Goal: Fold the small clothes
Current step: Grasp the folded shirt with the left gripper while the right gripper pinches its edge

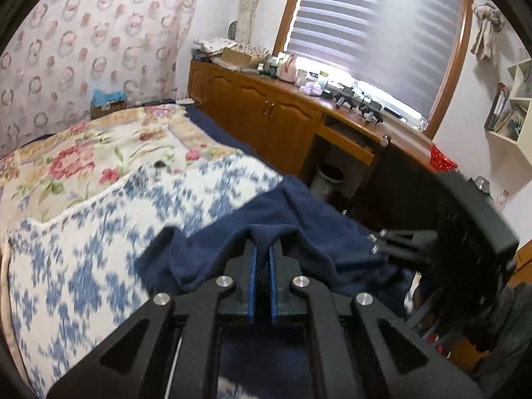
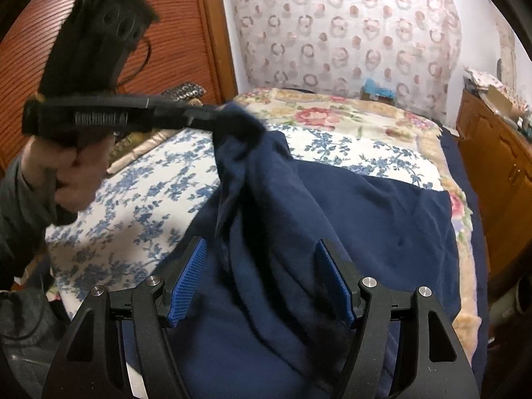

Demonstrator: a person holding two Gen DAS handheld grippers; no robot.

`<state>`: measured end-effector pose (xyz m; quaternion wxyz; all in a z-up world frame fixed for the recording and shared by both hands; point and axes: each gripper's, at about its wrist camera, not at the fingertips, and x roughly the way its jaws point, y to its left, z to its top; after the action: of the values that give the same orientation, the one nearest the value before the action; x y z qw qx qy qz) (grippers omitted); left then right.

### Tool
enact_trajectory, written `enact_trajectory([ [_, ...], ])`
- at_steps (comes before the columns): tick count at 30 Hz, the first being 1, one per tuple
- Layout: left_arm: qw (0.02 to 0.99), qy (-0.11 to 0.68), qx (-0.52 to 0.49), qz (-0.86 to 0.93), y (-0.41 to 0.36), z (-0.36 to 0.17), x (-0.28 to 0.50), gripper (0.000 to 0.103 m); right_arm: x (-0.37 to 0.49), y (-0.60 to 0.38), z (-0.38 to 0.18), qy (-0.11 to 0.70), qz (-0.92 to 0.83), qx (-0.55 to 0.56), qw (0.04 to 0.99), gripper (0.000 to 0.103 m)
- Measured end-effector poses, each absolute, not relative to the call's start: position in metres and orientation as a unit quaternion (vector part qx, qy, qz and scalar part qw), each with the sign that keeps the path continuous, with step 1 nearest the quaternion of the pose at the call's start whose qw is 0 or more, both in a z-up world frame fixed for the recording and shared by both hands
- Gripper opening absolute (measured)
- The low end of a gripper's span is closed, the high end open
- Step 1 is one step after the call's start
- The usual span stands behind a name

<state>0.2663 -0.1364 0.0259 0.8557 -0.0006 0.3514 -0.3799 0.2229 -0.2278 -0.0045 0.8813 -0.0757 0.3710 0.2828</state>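
Over bed [image 2: 173, 179], left jaws pinch garment [image 2: 349, 206]; right jaws spread.

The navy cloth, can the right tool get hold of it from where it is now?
Probably yes. The right tool is open with the navy cloth bunched between its pads, nothing blocking; the left tool already lifts one corner.

This is a home bedroom. A bed [image 2: 349, 126] with floral blankets fills the middle, with a patterned curtain [image 2: 342, 30] behind it at 12 o'clock. Wooden cabinets [image 1: 266, 113] cluttered on top stand below a window blind [image 1: 375, 30] at 1 o'clock.
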Motion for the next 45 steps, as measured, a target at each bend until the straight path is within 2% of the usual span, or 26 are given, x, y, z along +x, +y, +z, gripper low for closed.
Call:
enact_trajectory([
  [11, 0.846, 0.347, -0.002, -0.405, -0.167, 0.037, 0.299, 0.003, 0.262, -0.231, -0.014, 0.395, 0.238, -0.096, 0.882, 0.070],
  [12, 0.845, 0.349, -0.003, -0.405, -0.168, 0.037, 0.301, 0.003, 0.264, -0.233, -0.015, 0.396, 0.238, -0.090, 0.882, 0.067],
  [13, 0.844, 0.352, -0.004, -0.404, -0.169, 0.035, 0.303, 0.004, 0.266, -0.237, -0.016, 0.398, 0.241, -0.079, 0.882, 0.050],
  [14, 0.843, 0.355, -0.004, -0.404, -0.169, 0.034, 0.304, 0.006, 0.269, -0.241, -0.016, 0.400, 0.247, -0.069, 0.880, 0.036],
  [15, 0.841, 0.358, -0.003, -0.406, -0.169, 0.033, 0.304, 0.010, 0.271, -0.246, -0.017, 0.402, 0.247, -0.059, 0.880, 0.009],
  [16, 0.842, 0.359, 0.002, -0.404, -0.168, 0.031, 0.304, 0.012, 0.272, -0.248, -0.015, 0.399, 0.242, -0.052, 0.883, 0.008],
  [20, 0.844, 0.357, 0.001, -0.400, -0.155, 0.030, 0.300, 0.025, 0.277, -0.274, -0.008, 0.389, 0.208, -0.005, 0.897, 0.008],
  [22, 0.849, 0.355, -0.001, -0.391, -0.146, 0.028, 0.297, 0.041, 0.283, -0.291, -0.007, 0.392, 0.177, 0.016, 0.903, 0.008],
  [27, 0.852, 0.377, 0.014, -0.362, -0.128, 0.006, 0.296, 0.043, 0.291, -0.312, -0.015, 0.416, 0.141, 0.042, 0.897, 0.009],
  [30, 0.853, 0.394, 0.026, -0.342, -0.120, -0.014, 0.293, 0.043, 0.290, -0.318, -0.013, 0.414, 0.120, 0.040, 0.901, 0.014],
  [35, 0.855, 0.412, 0.058, -0.309, -0.114, -0.045, 0.289, 0.043, 0.289, -0.325, -0.003, 0.405, 0.107, 0.041, 0.907, 0.015],
  [37, 0.856, 0.416, 0.066, -0.301, -0.114, -0.055, 0.290, 0.043, 0.292, -0.325, 0.001, 0.408, 0.102, 0.030, 0.907, 0.029],
  [39, 0.854, 0.421, 0.068, -0.298, -0.115, -0.063, 0.291, 0.043, 0.295, -0.323, 0.004, 0.408, 0.095, 0.009, 0.908, 0.037],
  [45, 0.853, 0.422, 0.085, -0.297, -0.118, -0.077, 0.292, 0.045, 0.316, -0.312, 0.006, 0.417, 0.115, -0.023, 0.901, 0.044],
])
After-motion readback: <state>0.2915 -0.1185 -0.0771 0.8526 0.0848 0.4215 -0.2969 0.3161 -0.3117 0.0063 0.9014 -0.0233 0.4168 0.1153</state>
